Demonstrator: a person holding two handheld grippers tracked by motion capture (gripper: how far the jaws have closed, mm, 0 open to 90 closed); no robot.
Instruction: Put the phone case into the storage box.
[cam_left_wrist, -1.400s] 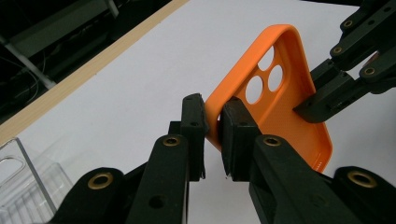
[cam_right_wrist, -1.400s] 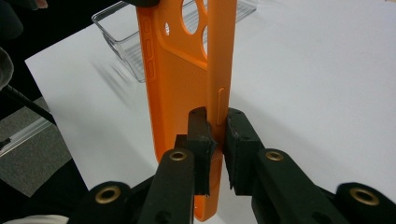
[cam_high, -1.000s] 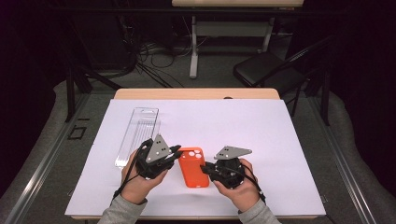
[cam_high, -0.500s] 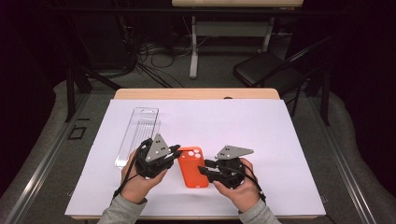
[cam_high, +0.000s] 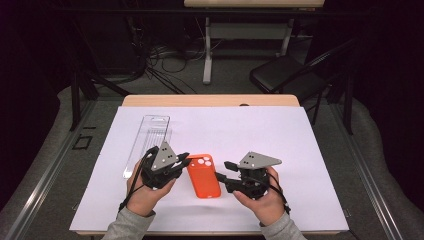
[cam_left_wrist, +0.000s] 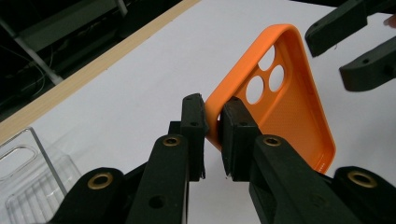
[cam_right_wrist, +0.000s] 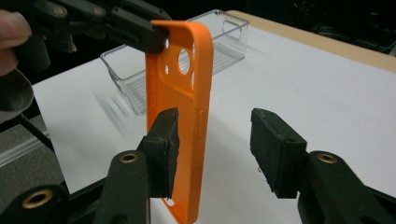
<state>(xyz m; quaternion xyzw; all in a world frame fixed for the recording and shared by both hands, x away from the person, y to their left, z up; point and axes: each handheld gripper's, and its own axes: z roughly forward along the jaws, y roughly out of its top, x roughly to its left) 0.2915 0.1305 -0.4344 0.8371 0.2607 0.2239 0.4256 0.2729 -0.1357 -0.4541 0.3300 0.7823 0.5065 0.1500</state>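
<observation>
Clamping the orange phone case (cam_left_wrist: 285, 107) by its rim, left tool (cam_left_wrist: 212, 135), case above the white desk (cam_high: 300, 140) sheet, right tool (cam_right_wrist: 215, 140) jaws just opening, apart around its edge, clear tray (cam_high: 147, 142) nearby.

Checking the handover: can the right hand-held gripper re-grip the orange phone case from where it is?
Probably yes. The right hand-held gripper has just been opening around the orange phone case edge; the left hand-held gripper clamps the camera-hole end.

orange case (cam_right_wrist: 180, 116) bottom end cut off by frame edge in right gripper view
</observation>
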